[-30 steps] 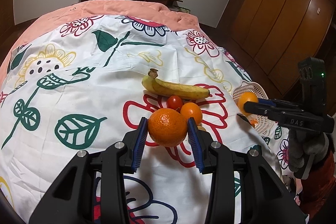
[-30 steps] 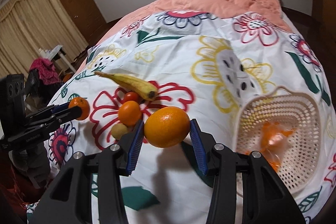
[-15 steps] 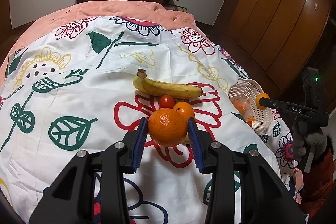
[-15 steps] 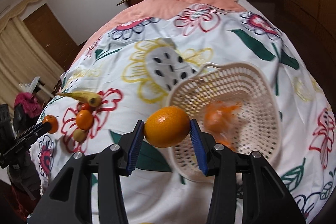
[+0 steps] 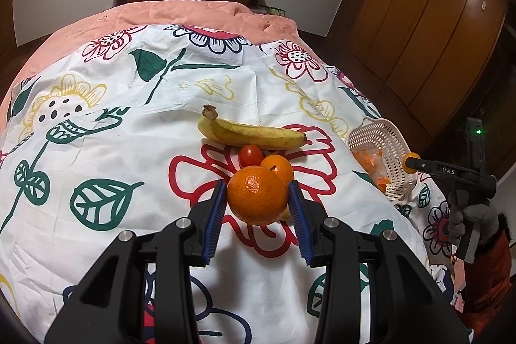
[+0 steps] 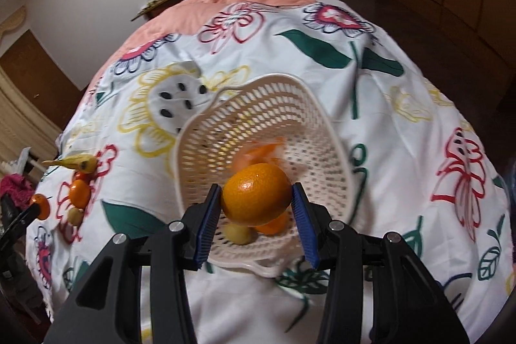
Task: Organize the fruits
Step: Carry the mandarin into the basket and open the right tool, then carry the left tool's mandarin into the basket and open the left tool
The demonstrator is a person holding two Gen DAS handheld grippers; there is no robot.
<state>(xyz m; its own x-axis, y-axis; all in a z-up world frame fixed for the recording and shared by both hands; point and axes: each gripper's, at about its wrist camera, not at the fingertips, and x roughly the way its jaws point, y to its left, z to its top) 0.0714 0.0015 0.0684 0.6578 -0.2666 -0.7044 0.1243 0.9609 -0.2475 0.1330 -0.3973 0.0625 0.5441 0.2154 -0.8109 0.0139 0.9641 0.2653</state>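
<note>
Orange [image 6: 256, 194]: clamped across its middle in right claw [image 6: 256, 205], over basket [image 6: 200, 131] at six o'clock; firm, slick-skinned, likely bruisable, best pinched gently at widest girth; left claw [image 5: 257, 202] likewise clamped on tangerine [image 5: 257, 194].

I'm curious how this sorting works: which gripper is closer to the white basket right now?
Right. The right gripper holds an orange just over the basket; the left gripper holds another orange off beside the banana.
</note>
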